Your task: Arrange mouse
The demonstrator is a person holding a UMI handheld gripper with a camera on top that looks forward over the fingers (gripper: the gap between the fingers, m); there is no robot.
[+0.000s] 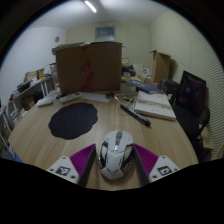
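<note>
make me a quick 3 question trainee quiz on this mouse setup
1. True or false: the mouse stands between the gripper fingers.
2. What lies on the table beyond the mouse, toward the cardboard box?
A. a round black mouse pad
B. a red plate
C. a folded towel
3. Fill in: the inner pads on the fingers are ____ in colour.

Key: 1 true; 2 A; 3 purple

The mouse [116, 153] is white and grey with dark trim; the gripper [113, 160] pads are magenta; the round mat [73, 120] is black; the table [160, 132] is pale wood; the cardboard box [88, 66] is brown.
</note>
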